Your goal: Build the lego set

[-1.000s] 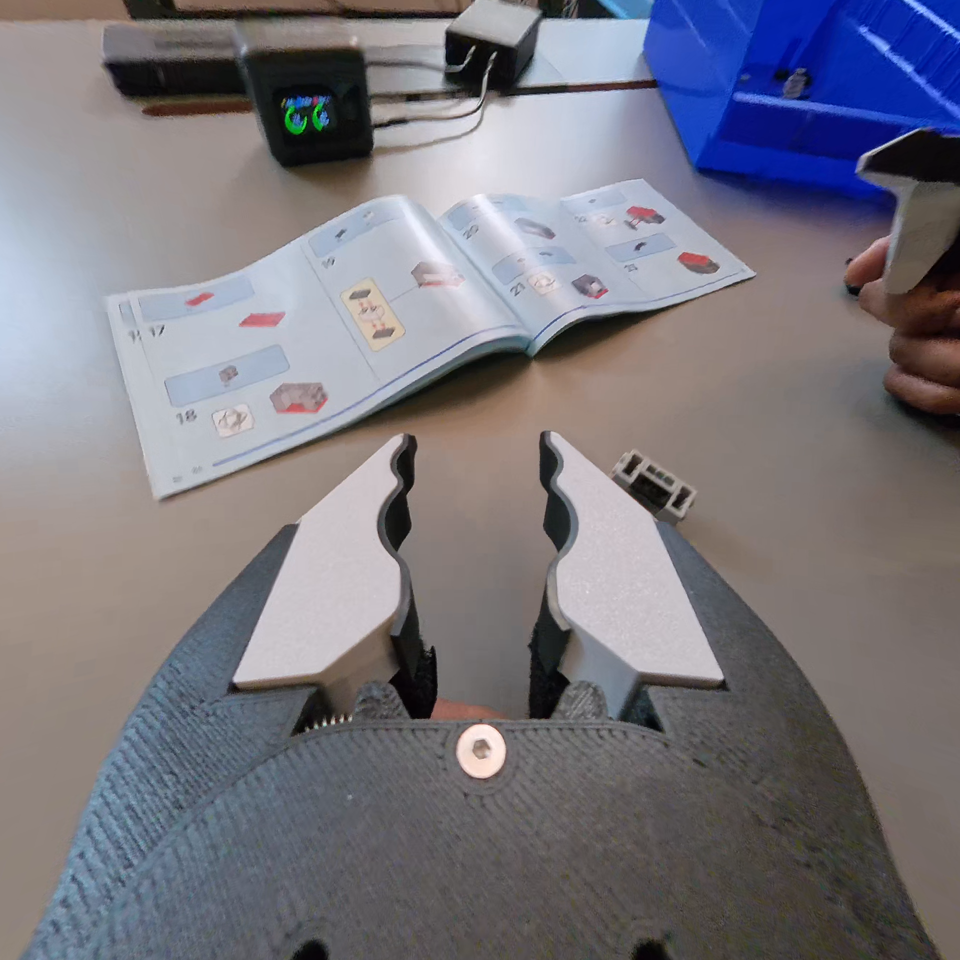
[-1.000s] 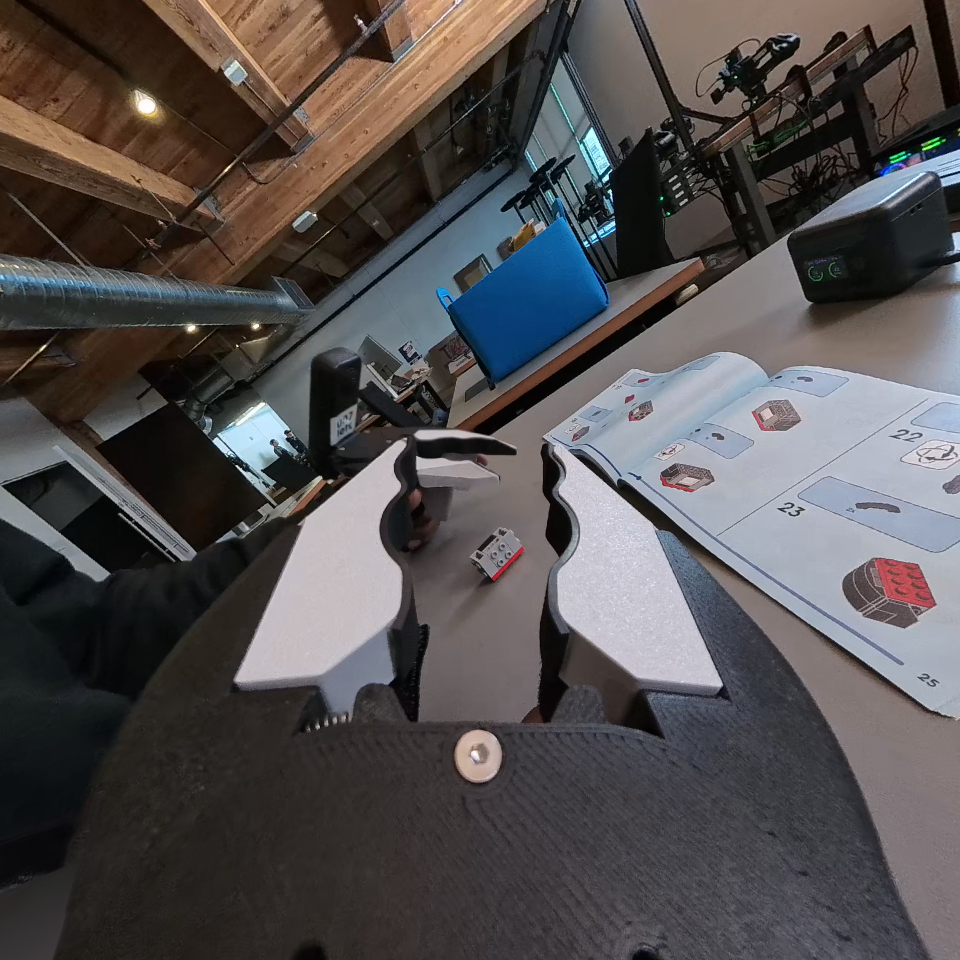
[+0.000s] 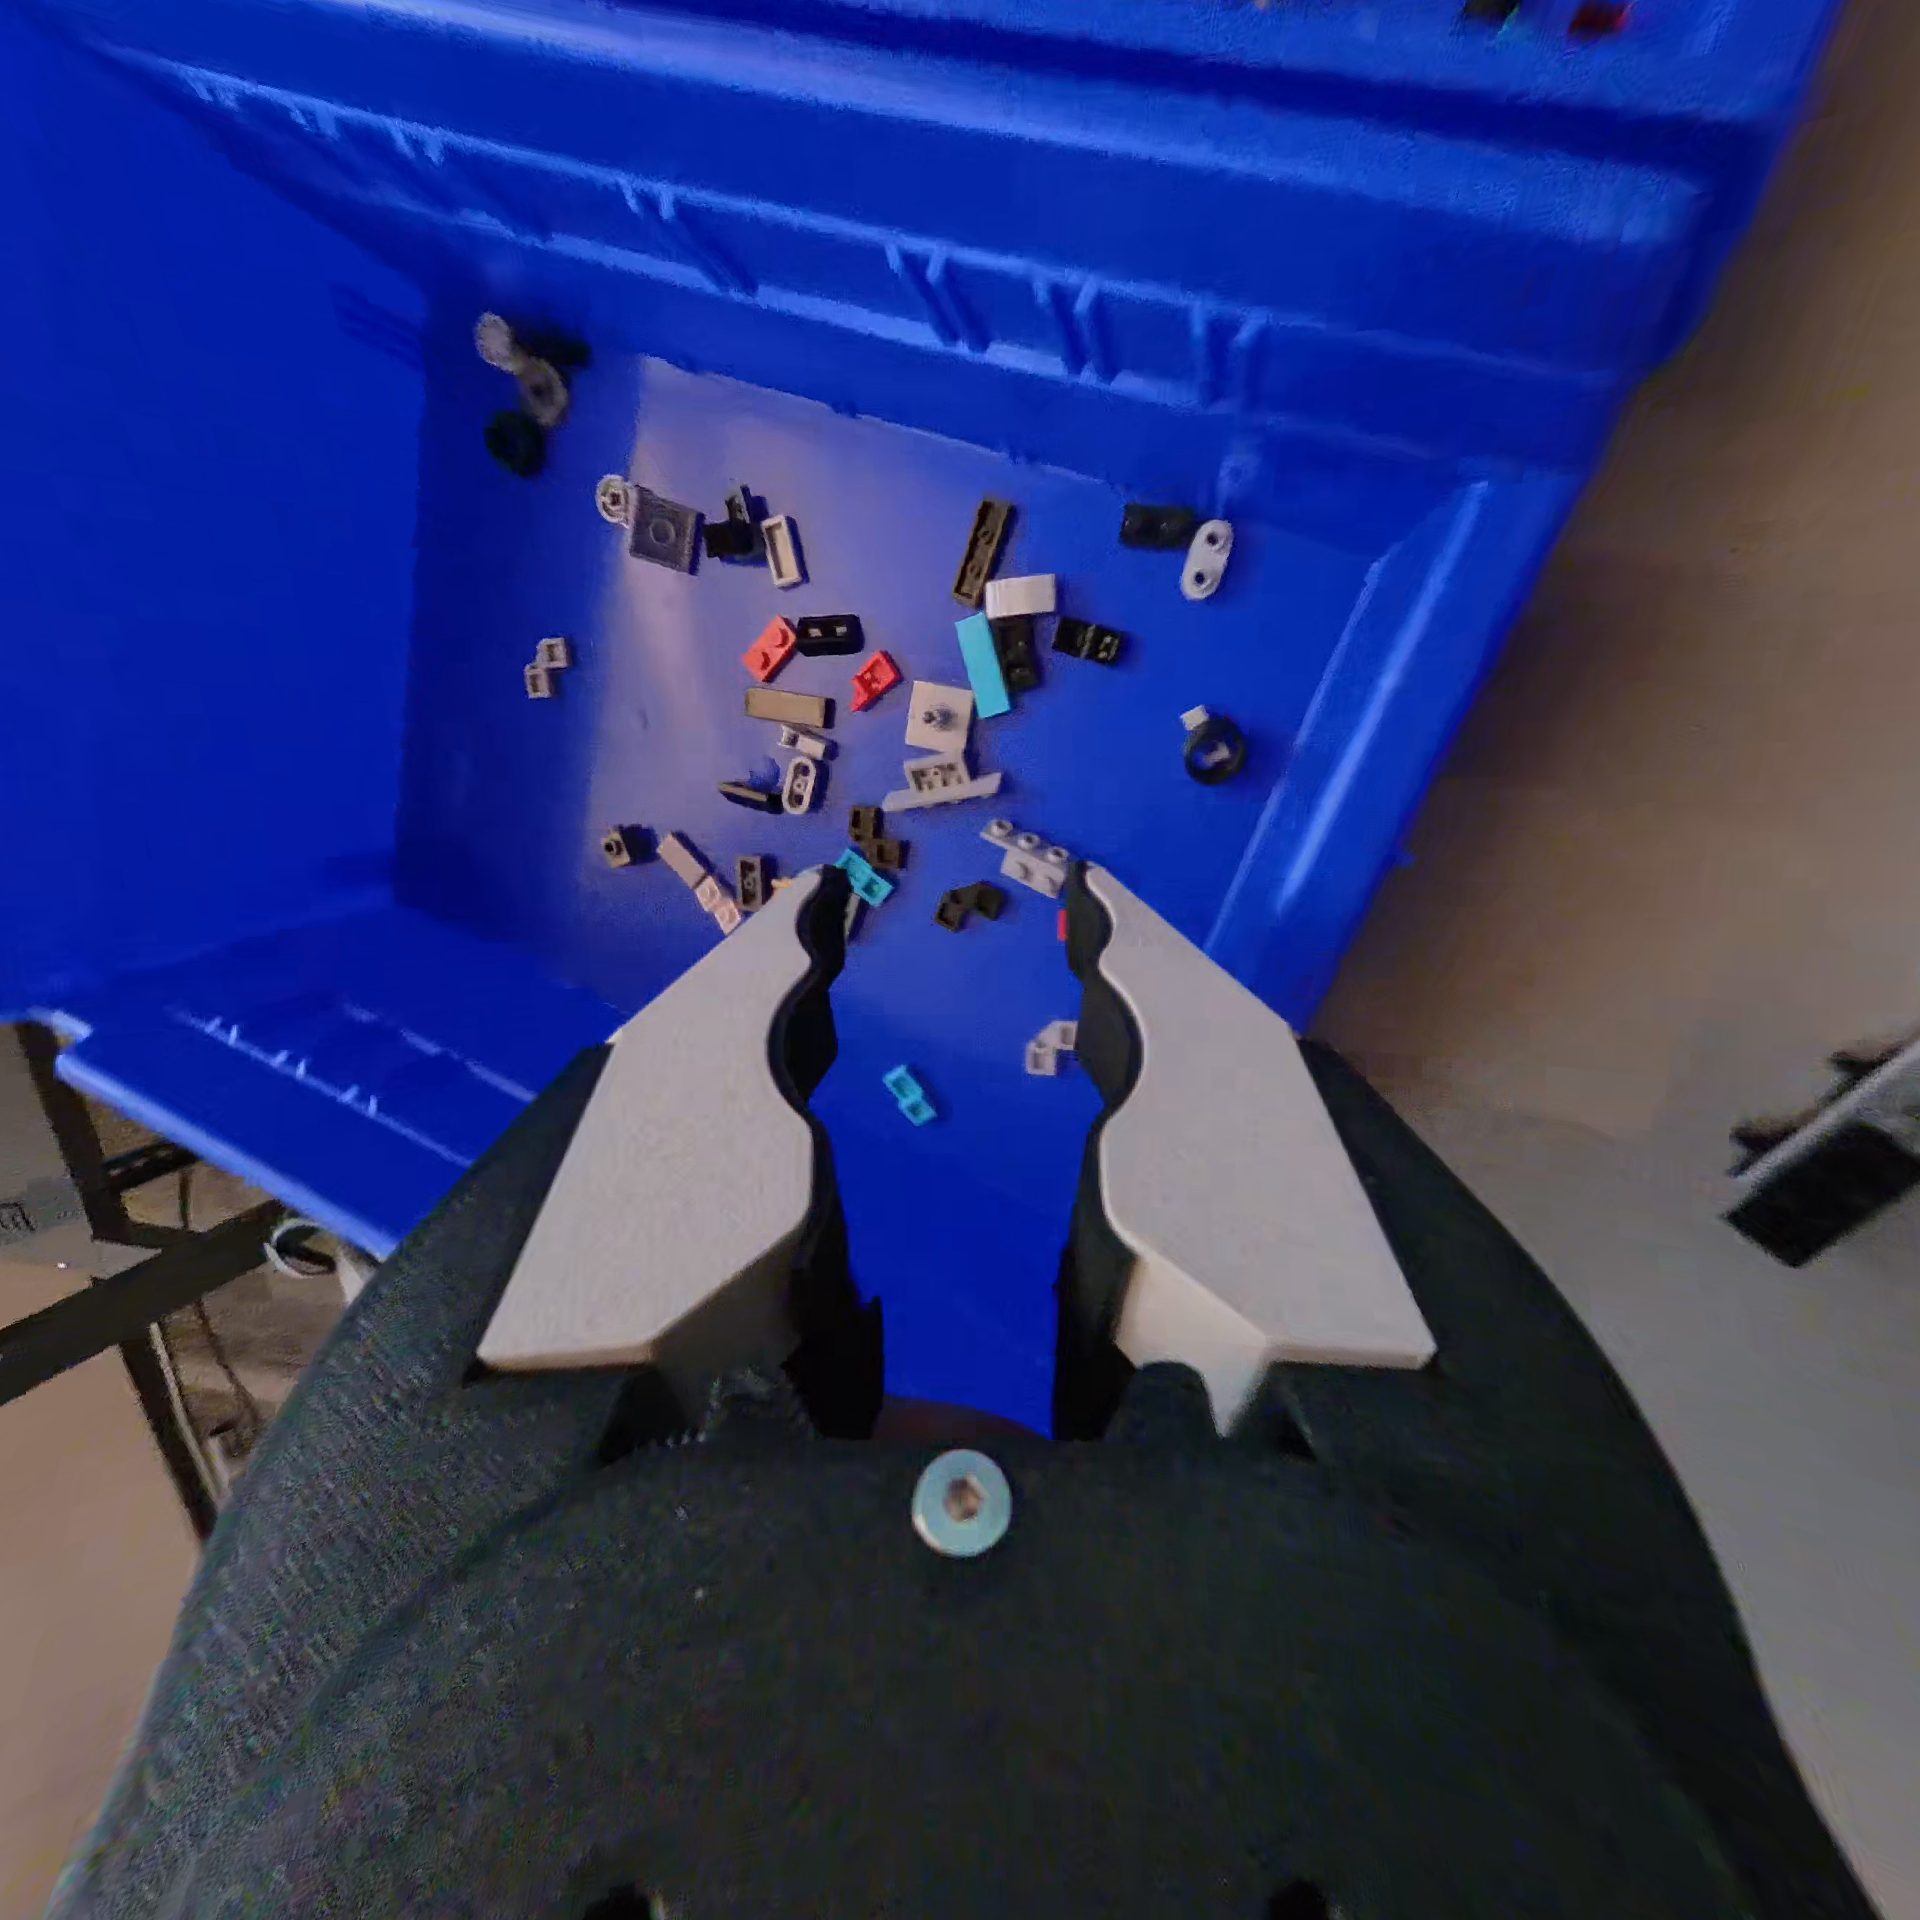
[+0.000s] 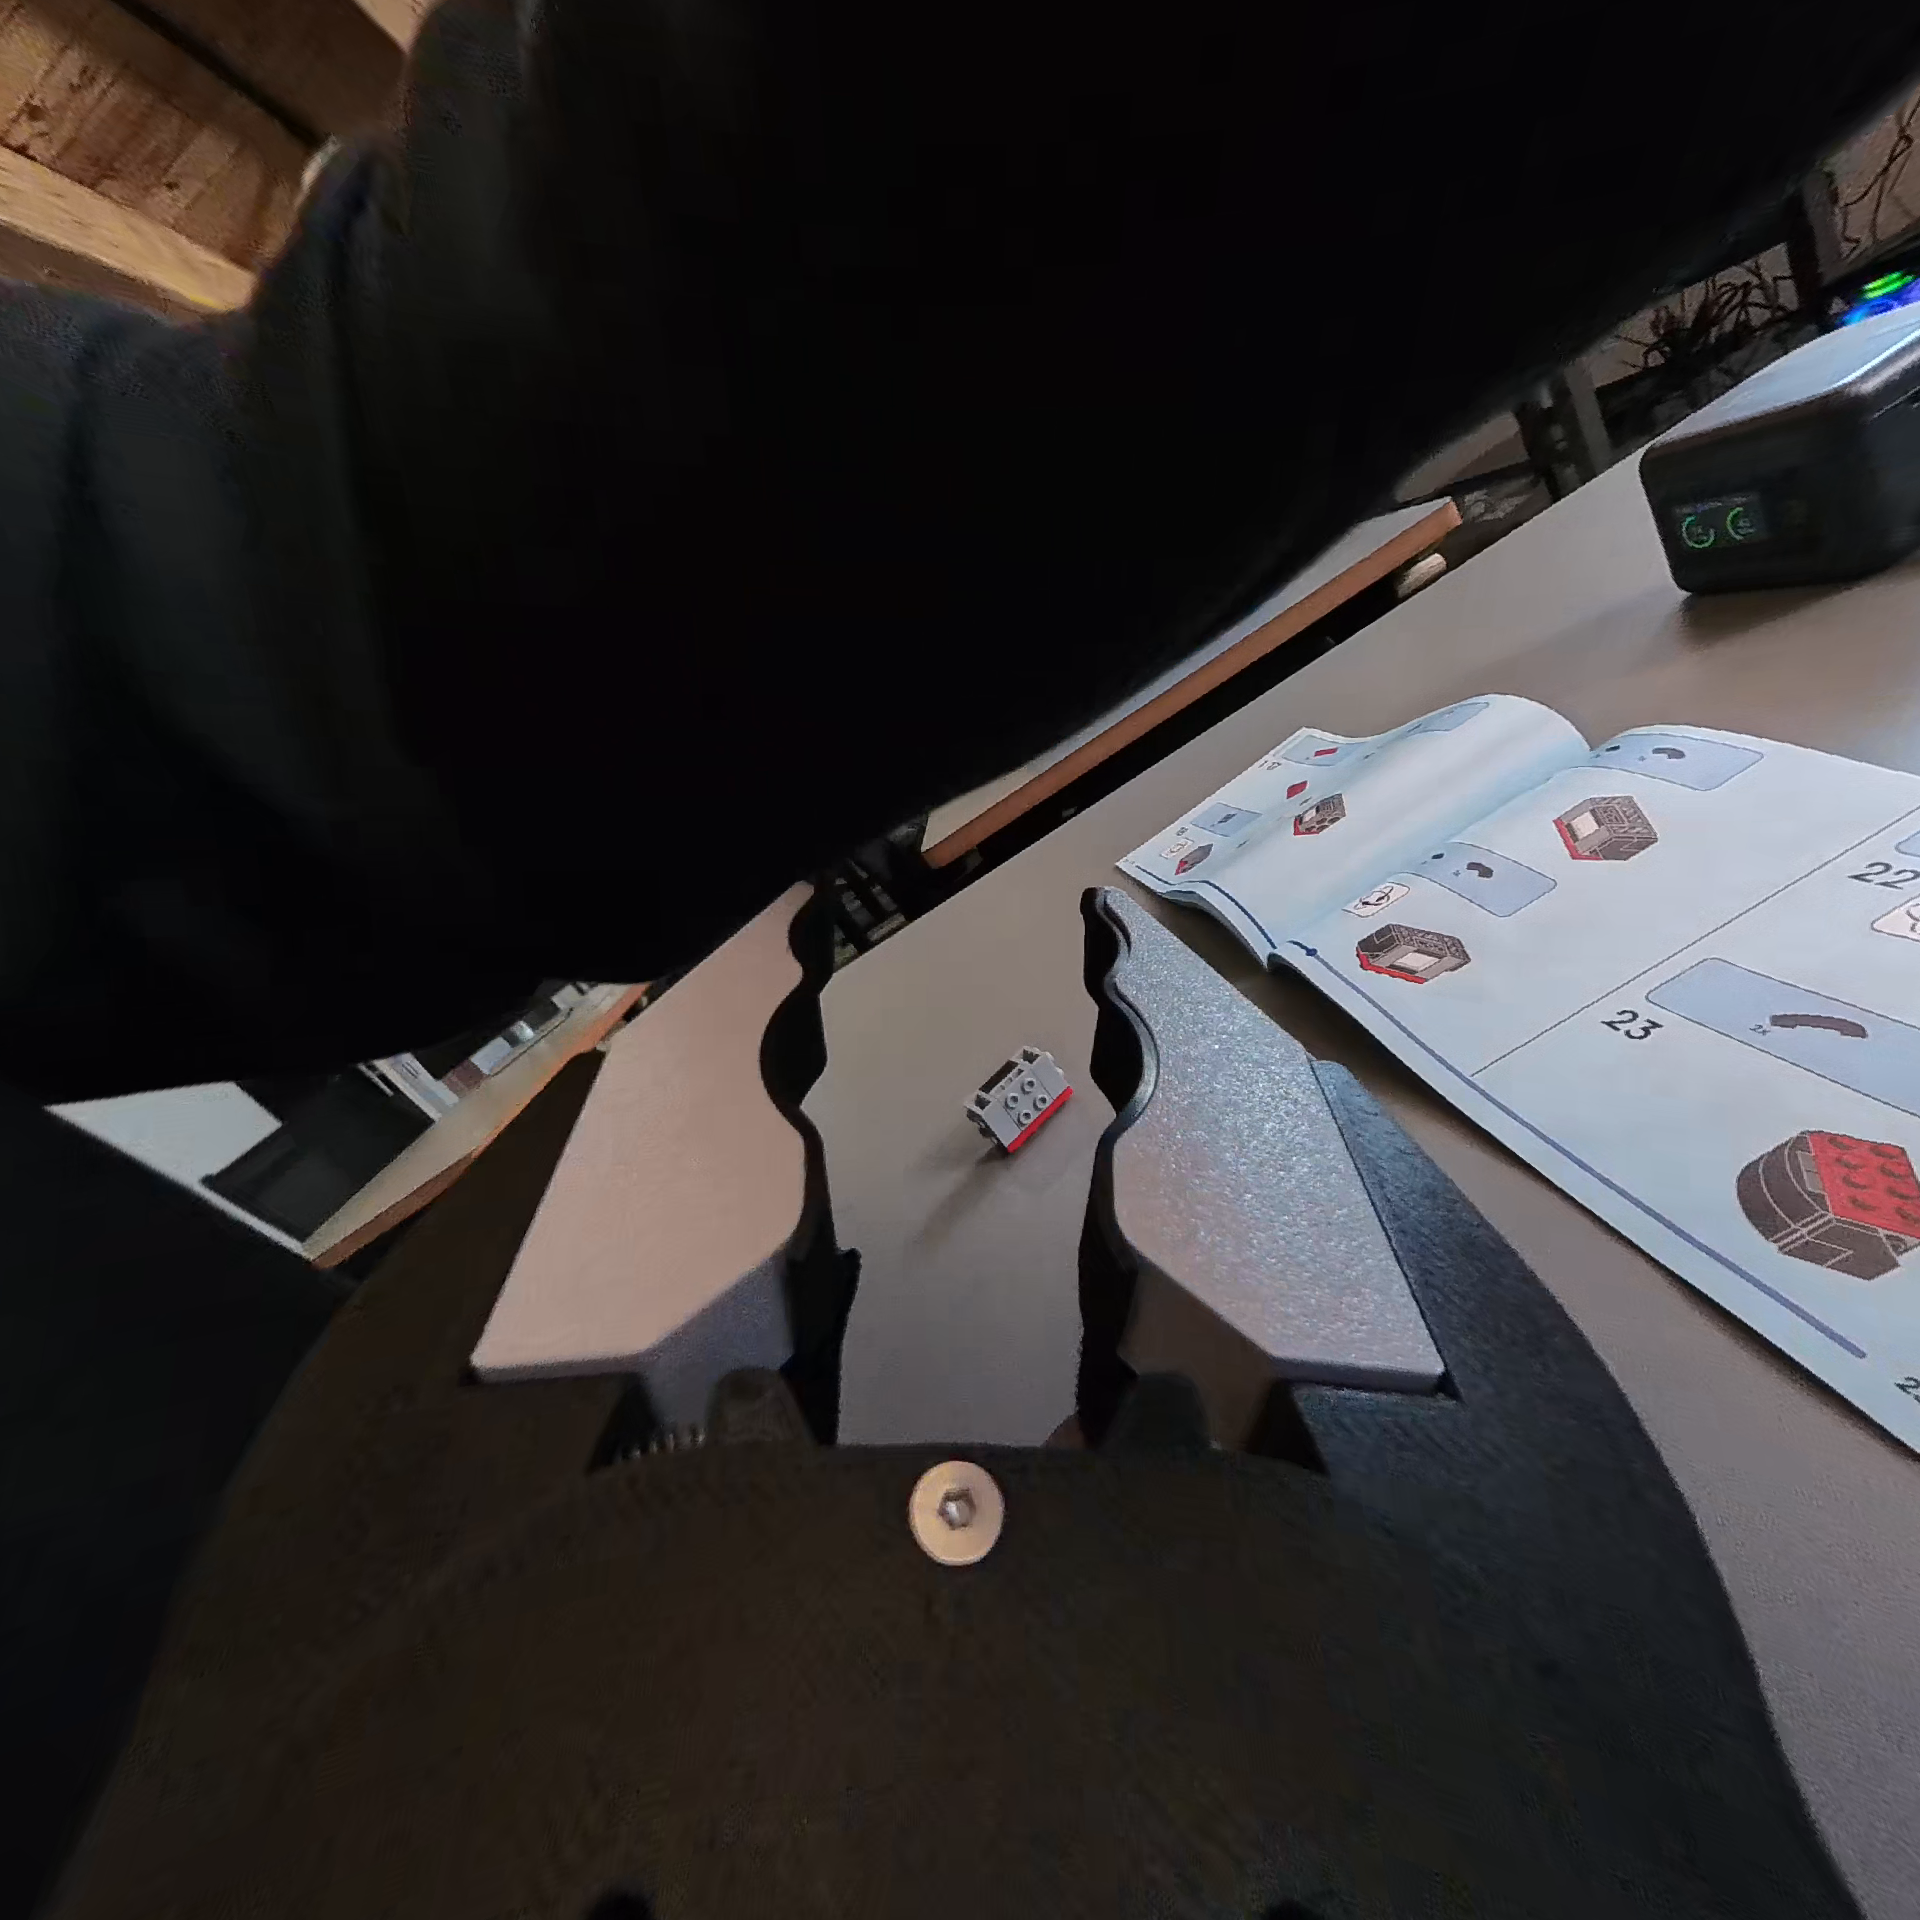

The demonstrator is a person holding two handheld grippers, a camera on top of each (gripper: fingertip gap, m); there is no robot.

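My left gripper (image 3: 951, 883) is open and empty, held above a blue bin (image 3: 1351, 343). Several small loose lego pieces lie on the bin floor: grey, black, red (image 3: 770, 648) and teal (image 3: 983, 650). A small teal piece (image 3: 908, 1094) shows between my fingers. My right gripper (image 4: 951, 914) is open and empty, low over the grey table (image 4: 966, 1299). A small grey-and-red lego assembly (image 4: 1018, 1099) lies on the table between its fingers, a little ahead. The open instruction booklet (image 4: 1621, 997) lies to its right.
A dark sleeve (image 4: 727, 468) crosses the upper part of the right wrist view and hides the room behind. A black box with a small lit screen (image 4: 1787, 509) stands on the table at the far right. The table edge (image 4: 1195, 686) runs behind the assembly. Left tips to right tips: about 30 cm.
My left gripper has swung from the table by the booklet to above the blue bin. The person's sleeve now covers the top of the right wrist view. My right gripper has barely moved.
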